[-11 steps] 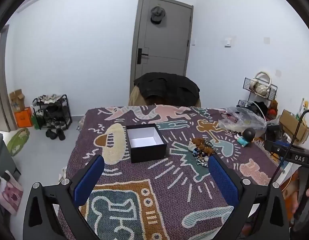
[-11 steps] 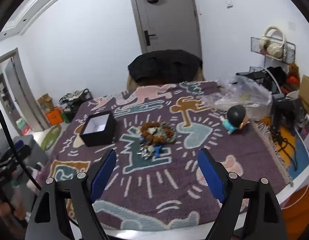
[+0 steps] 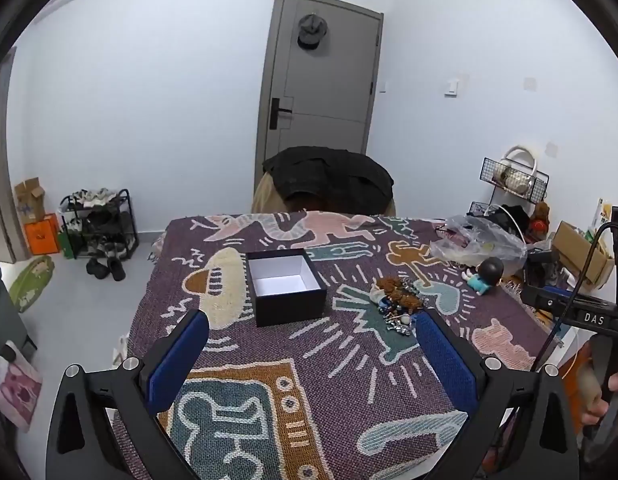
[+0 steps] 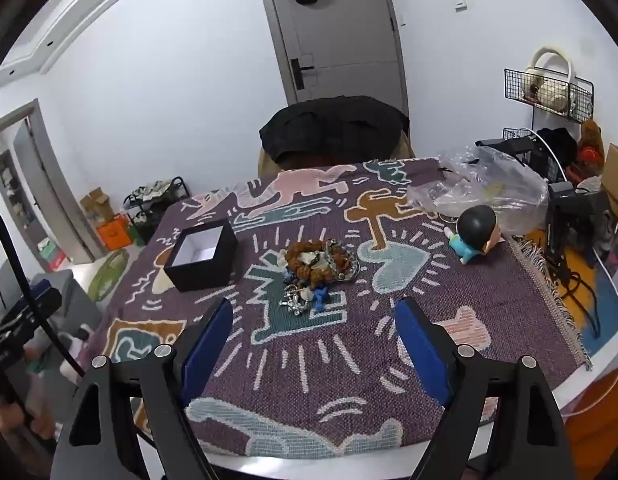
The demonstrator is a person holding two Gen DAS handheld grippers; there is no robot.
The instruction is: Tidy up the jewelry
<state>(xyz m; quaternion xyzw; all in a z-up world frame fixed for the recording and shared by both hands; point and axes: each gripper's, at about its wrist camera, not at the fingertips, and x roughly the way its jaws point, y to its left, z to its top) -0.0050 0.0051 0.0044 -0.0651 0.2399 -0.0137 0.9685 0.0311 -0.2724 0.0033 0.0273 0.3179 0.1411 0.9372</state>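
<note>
A pile of jewelry [image 4: 315, 268], with brown bead bracelets, metal chains and small charms, lies on the patterned cloth in the middle of the table; it also shows in the left wrist view [image 3: 399, 300]. An open black box with a white inside [image 3: 285, 286] stands left of the pile and shows empty in the right wrist view [image 4: 201, 254]. My left gripper [image 3: 311, 340] is open and empty, held above the cloth in front of the box. My right gripper [image 4: 313, 328] is open and empty, just in front of the pile.
A doll with a black head [image 4: 475, 236] lies right of the pile, beside a clear plastic bag [image 4: 481, 192]. A chair with a dark jacket [image 3: 329, 180] stands behind the table. The table's right edge has a fringe [image 4: 549, 292]; cables and boxes lie beyond it.
Both grippers have moved slightly closer to the table; the box and jewelry pile sit a little nearer in both views. Nothing on the table has moved.
</note>
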